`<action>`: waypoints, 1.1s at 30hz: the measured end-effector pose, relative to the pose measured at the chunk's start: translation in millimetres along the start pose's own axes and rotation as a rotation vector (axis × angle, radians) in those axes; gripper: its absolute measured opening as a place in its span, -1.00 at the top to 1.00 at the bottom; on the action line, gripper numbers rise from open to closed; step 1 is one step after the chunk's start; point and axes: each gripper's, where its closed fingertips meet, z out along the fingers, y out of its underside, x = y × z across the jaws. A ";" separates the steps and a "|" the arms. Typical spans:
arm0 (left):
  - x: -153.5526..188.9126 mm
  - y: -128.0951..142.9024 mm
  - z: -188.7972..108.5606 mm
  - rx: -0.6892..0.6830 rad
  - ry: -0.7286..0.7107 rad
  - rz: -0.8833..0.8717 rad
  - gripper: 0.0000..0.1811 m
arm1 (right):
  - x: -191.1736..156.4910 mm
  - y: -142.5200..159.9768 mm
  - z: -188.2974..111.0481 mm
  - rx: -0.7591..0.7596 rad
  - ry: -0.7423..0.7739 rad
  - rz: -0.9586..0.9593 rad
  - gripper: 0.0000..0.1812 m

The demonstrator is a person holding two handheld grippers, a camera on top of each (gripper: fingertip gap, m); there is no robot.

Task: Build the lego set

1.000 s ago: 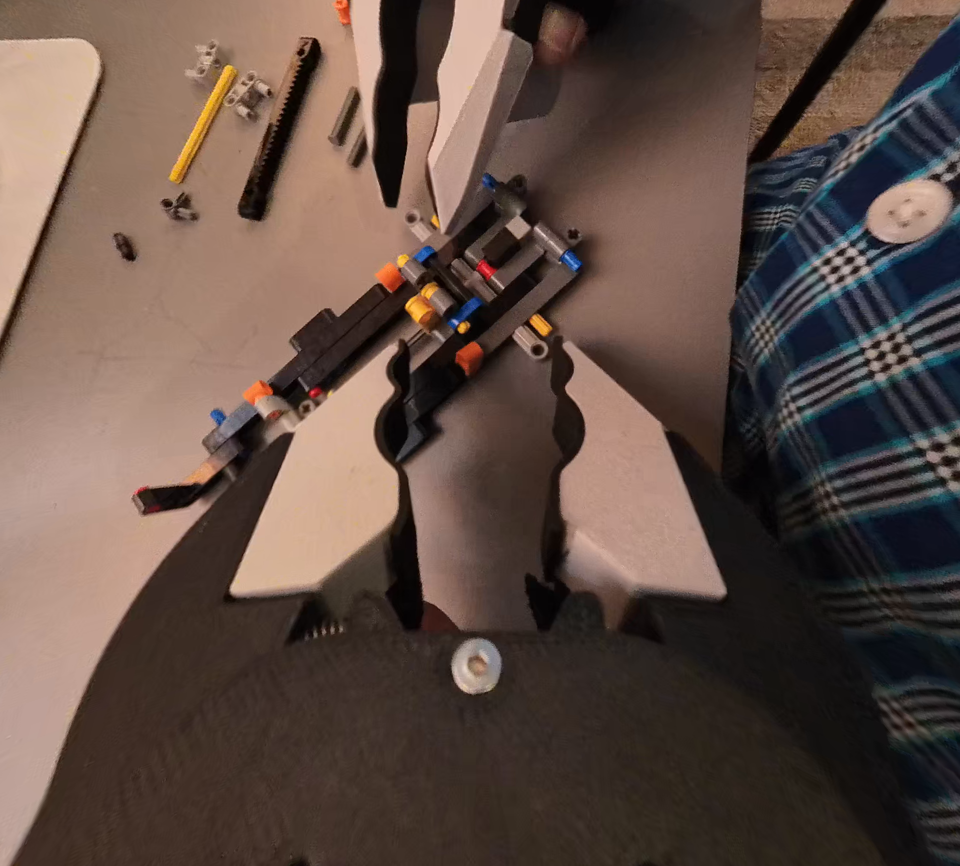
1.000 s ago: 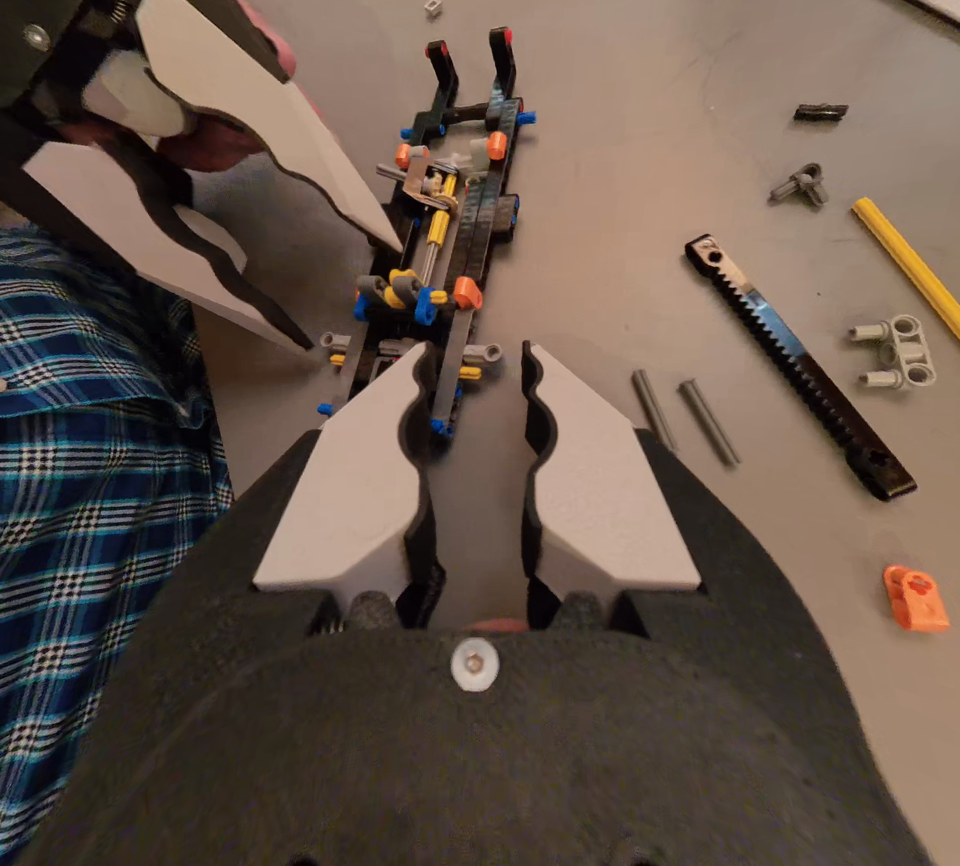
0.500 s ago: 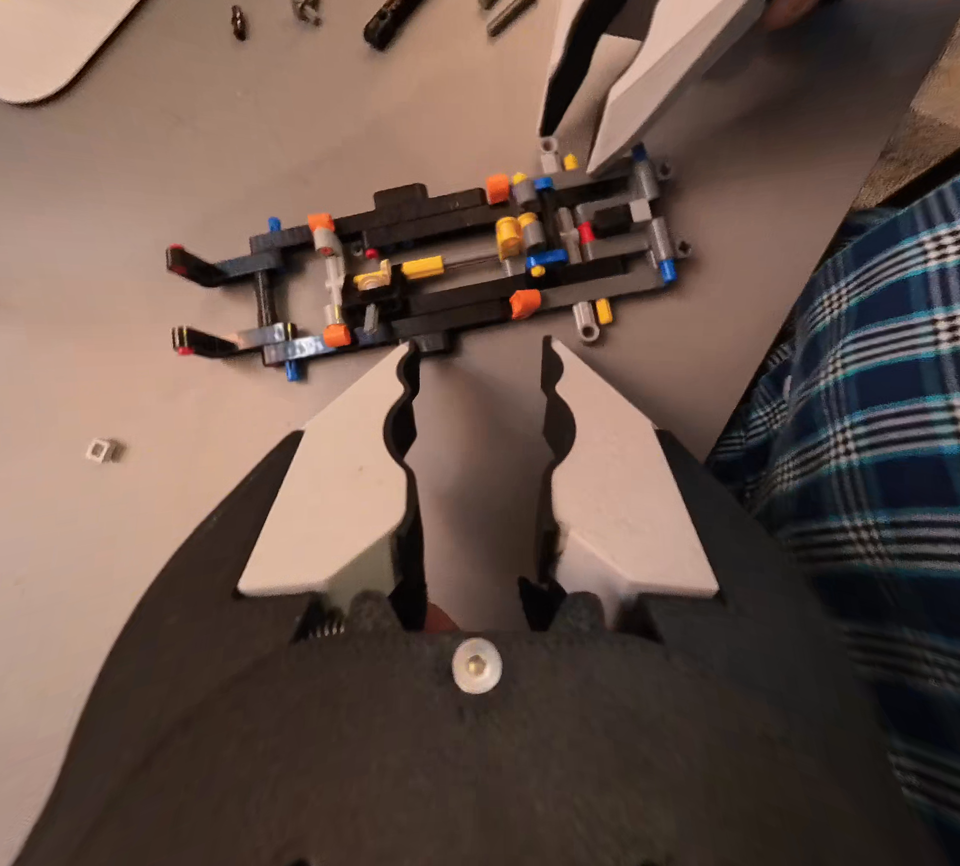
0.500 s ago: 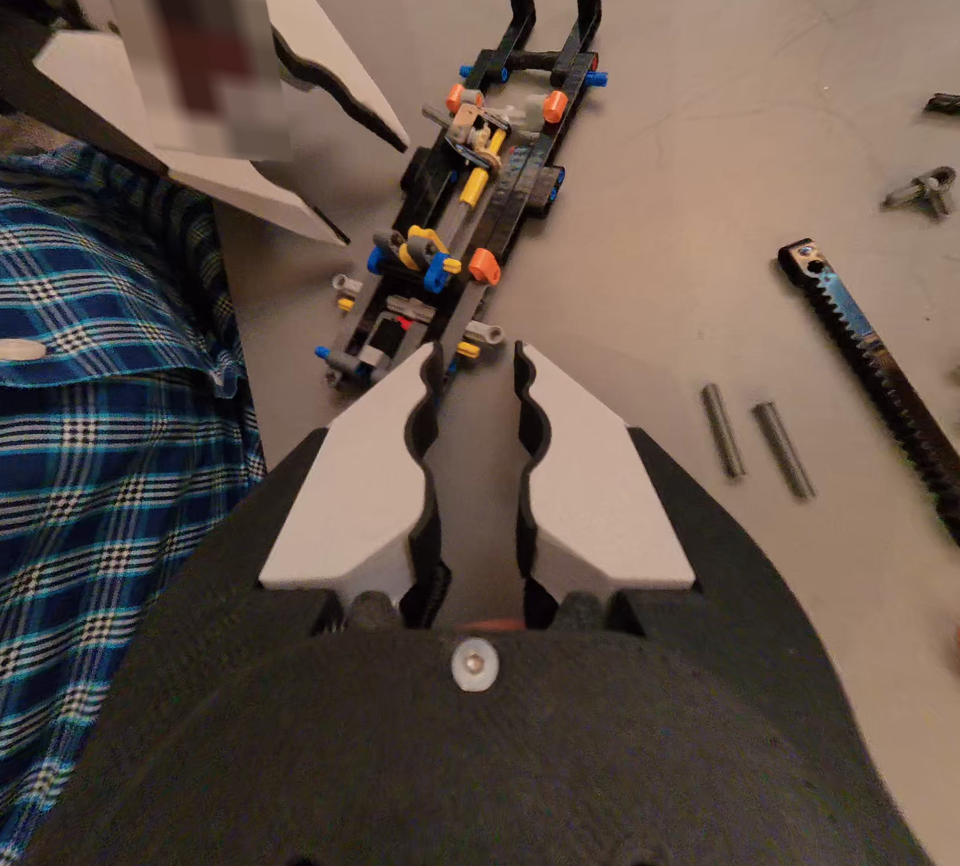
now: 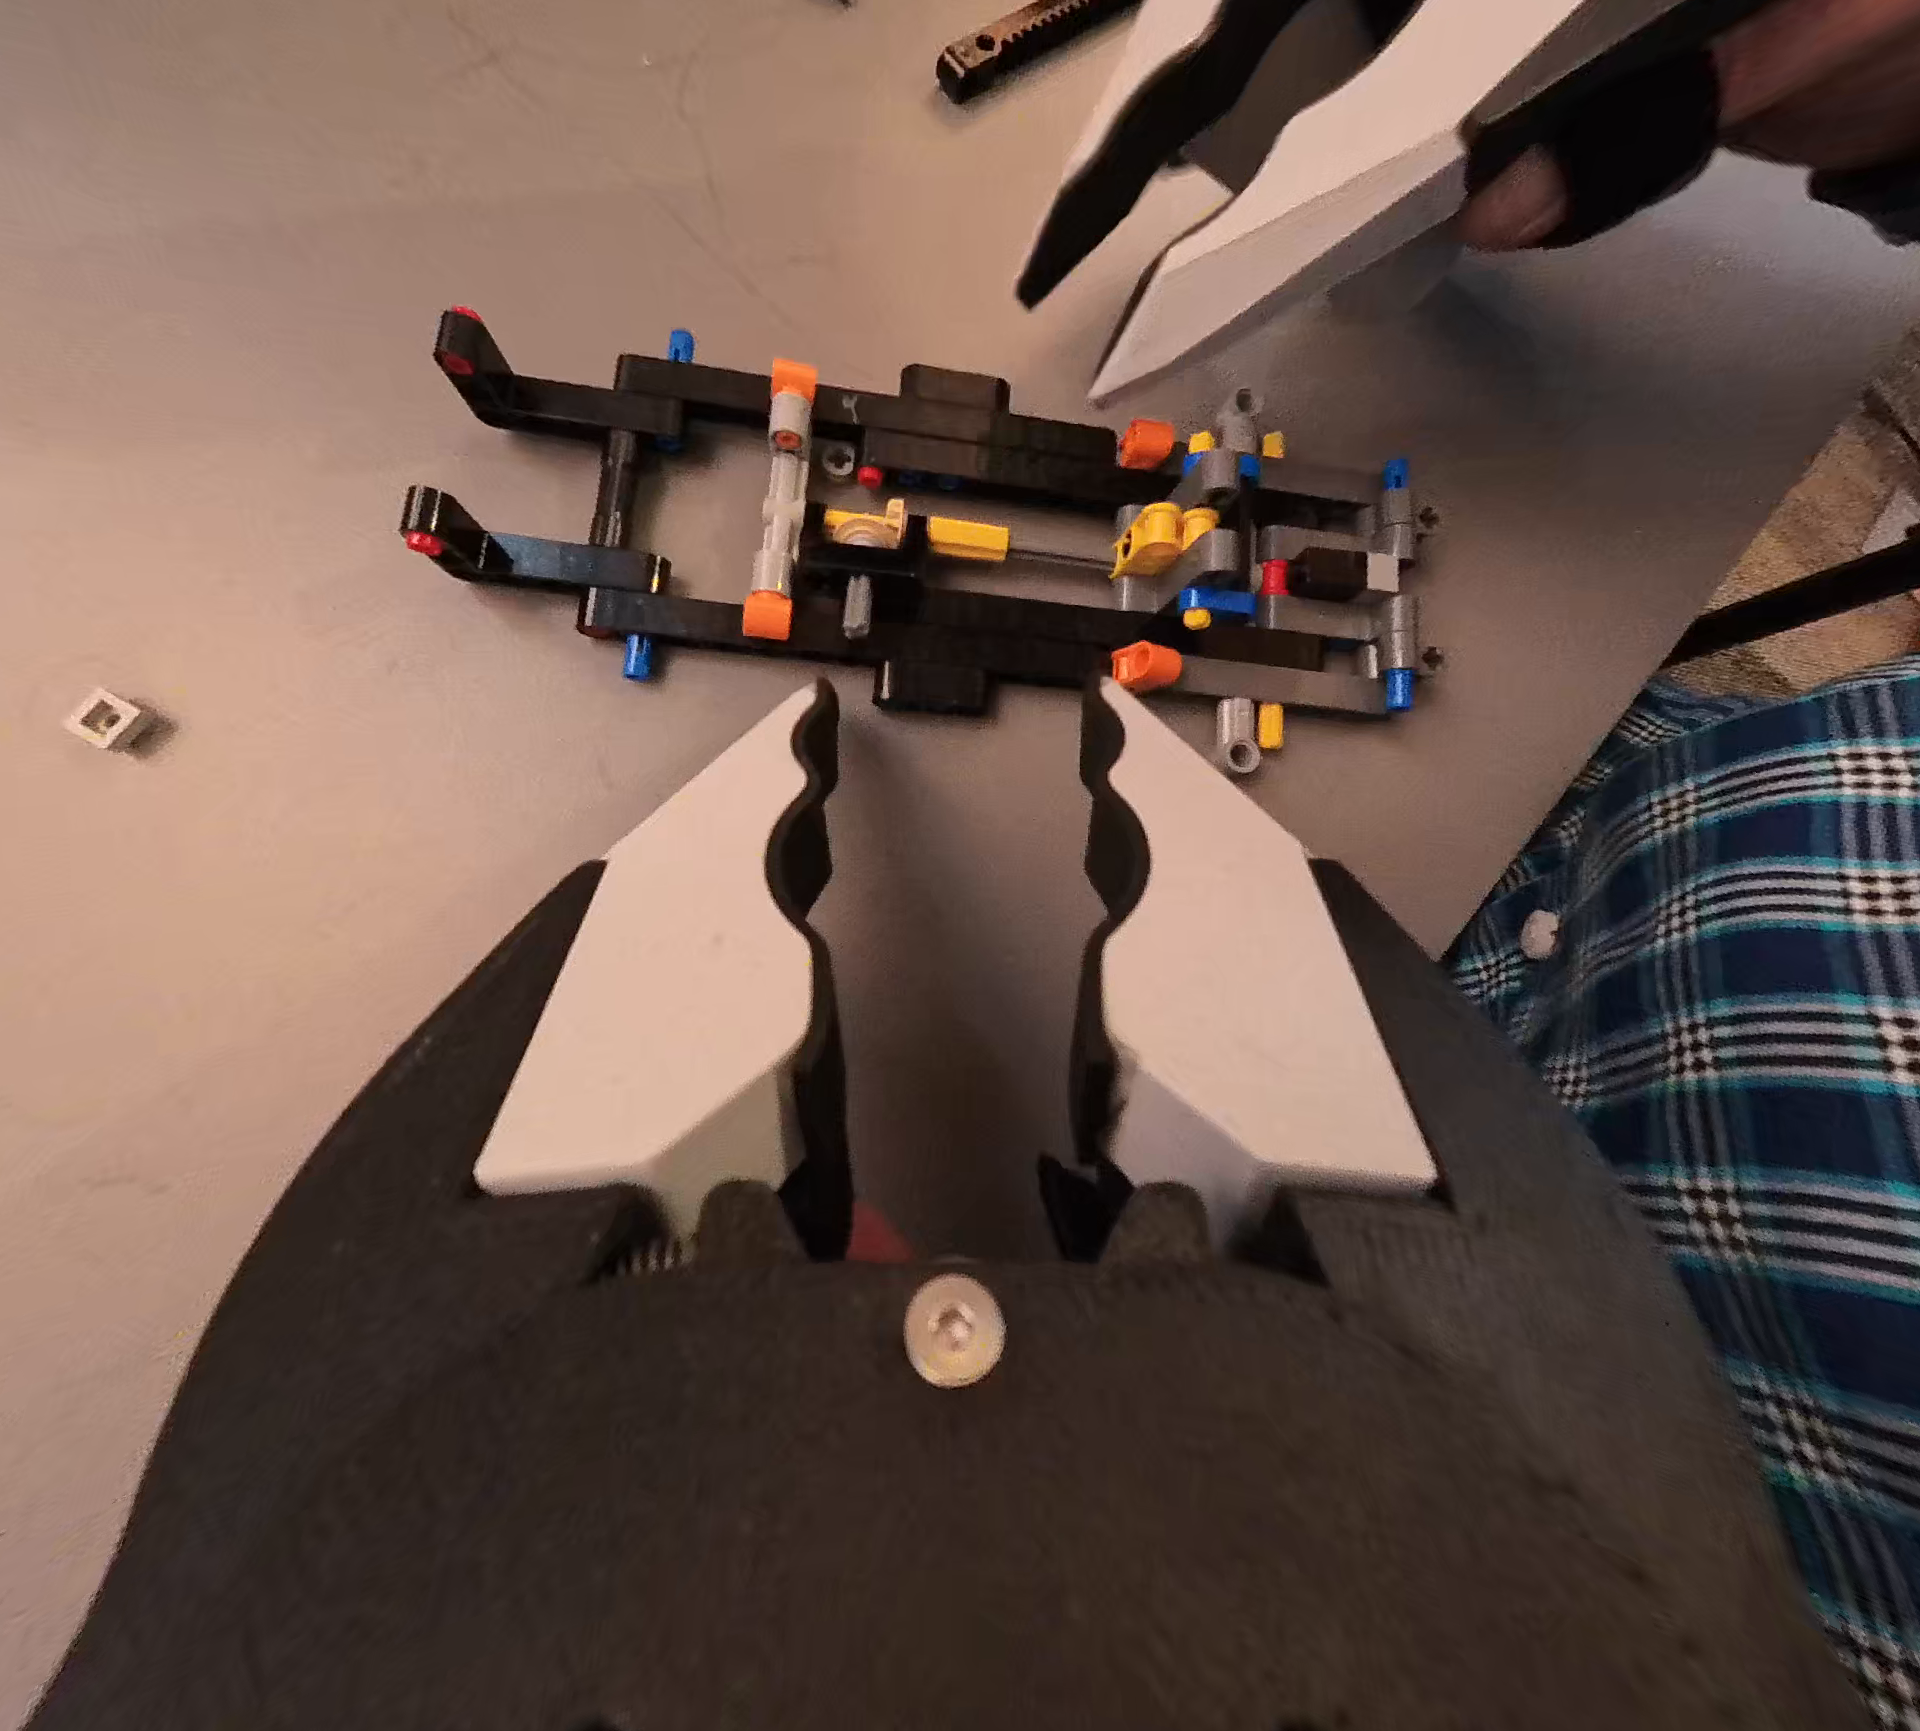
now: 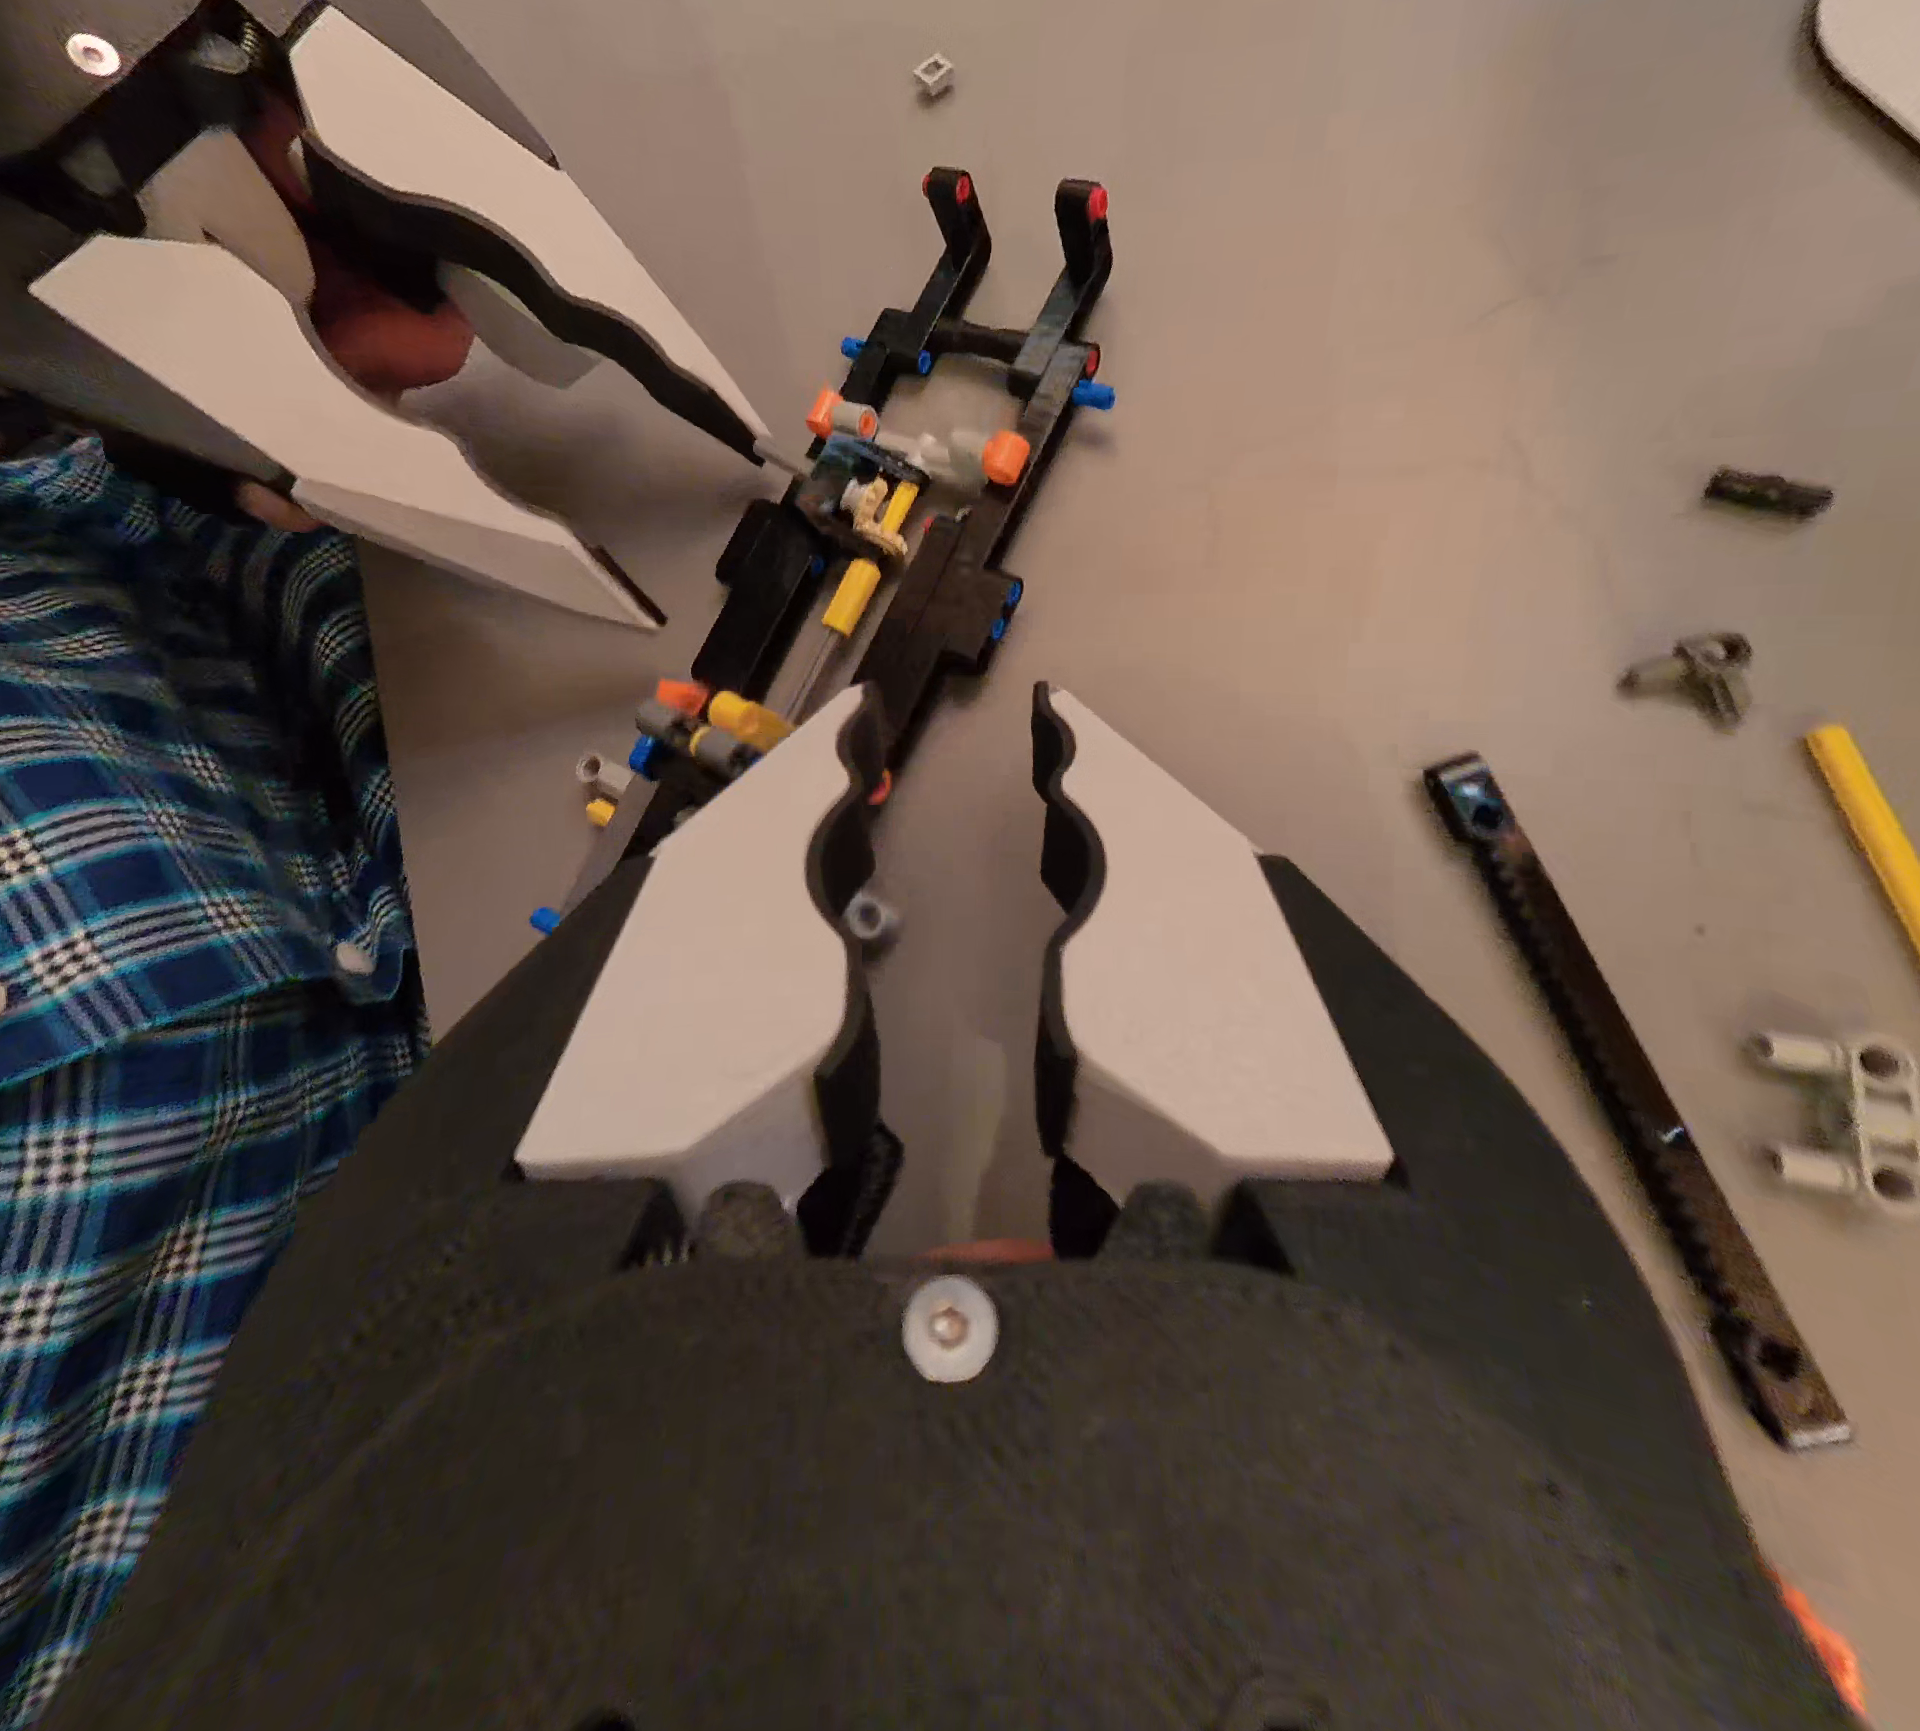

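The lego chassis (image 5: 935, 538) is a long black frame with orange, yellow, blue and grey parts, lying flat on the grey table (image 5: 312, 850). My left gripper (image 5: 956, 705) is open and empty, its tips just short of the chassis's long side. My right gripper (image 6: 953, 694) is open and empty and hovers over the chassis (image 6: 935, 559); its left finger hides the near end. A small grey pin (image 6: 871, 918) shows between its fingers. Each gripper shows in the other's view: the right one (image 5: 1065, 346) and the left one (image 6: 701, 533).
Loose parts lie beyond the chassis: a black gear rack (image 6: 1621, 1089), a yellow axle (image 6: 1865, 819), a light grey connector (image 6: 1849, 1115), a small grey square piece (image 5: 109, 720). A white board (image 6: 1870, 40) lies far off. A person in a plaid shirt (image 5: 1714, 1058) is at the table edge. The tips of one gripper are about 8 cm away from the tips of the other. To the small grey square piece (image 5: 109, 720): left tips about 12 cm, right tips about 20 cm. It turns up in the right wrist view (image 6: 925, 69) as well.
My left gripper has drawn back and swung round, so the chassis now lies crosswise before it. My right gripper's tip has come off the chassis end and moved along it.
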 end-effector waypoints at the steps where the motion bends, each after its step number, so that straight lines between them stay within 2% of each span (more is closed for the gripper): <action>1: -1.5 0.8 0.9 -0.003 -0.008 -0.002 0.51 | 0.2 -1.7 3.7 -0.009 -0.003 -0.005 0.70; 2: -6.8 4.2 2.1 -0.023 -0.035 -0.015 0.51 | -0.2 -2.4 7.4 -0.021 -0.010 -0.007 0.70; 6: -2.7 0.6 3.1 -0.003 0.014 -0.083 0.51 | 0.2 0.7 18.8 -0.071 -0.037 0.006 0.72; 16: -4.1 -6.0 8.4 0.058 0.054 -0.198 0.59 | -1.0 -5.2 24.5 -0.043 -0.100 0.090 0.81; 33: -12.8 -7.7 -0.5 0.116 0.023 -0.226 0.54 | -9.9 -18.3 25.5 0.016 -0.111 0.065 0.77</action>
